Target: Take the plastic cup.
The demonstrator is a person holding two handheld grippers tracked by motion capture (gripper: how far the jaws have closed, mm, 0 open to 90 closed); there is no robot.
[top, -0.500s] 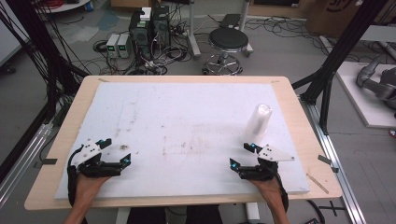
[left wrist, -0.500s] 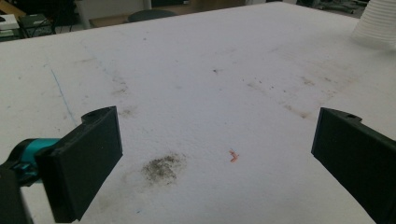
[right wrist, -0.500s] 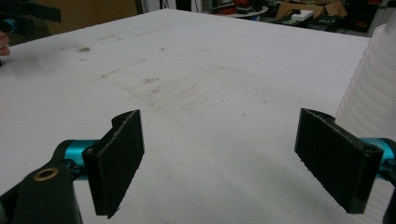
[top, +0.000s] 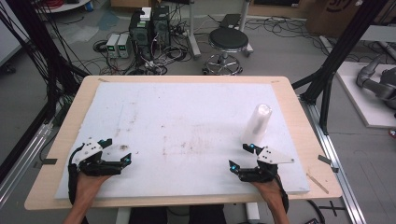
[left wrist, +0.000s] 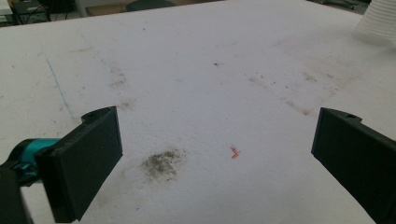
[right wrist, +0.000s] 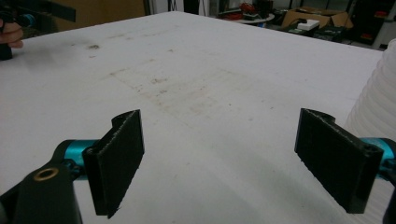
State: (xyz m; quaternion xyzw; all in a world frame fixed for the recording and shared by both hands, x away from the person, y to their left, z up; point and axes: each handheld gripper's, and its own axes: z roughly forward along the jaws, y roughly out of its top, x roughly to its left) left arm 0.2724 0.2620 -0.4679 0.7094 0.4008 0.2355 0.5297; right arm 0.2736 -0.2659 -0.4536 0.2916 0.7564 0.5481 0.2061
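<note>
A tall stack of white ribbed cups (top: 257, 123) stands upside down on the right part of the white foam board (top: 187, 116). My right gripper (top: 239, 156) rests open just in front of it, near the board's front edge. In the right gripper view the open jaws (right wrist: 224, 149) hold nothing, and the cup stack (right wrist: 373, 102) rises just beyond the right jaw. My left gripper (top: 118, 150) sits open at the front left with nothing between its jaws (left wrist: 217, 140). From there the cup stack (left wrist: 378, 21) shows far off at the top right.
A dark smudge (left wrist: 162, 162) and a tiny orange scrap (left wrist: 234, 152) lie on the foam by the left gripper. The wooden table rim (top: 299, 116) frames the board. Beyond the table are a stool (top: 228, 39), electronics boxes (top: 149, 28) and cables on the floor.
</note>
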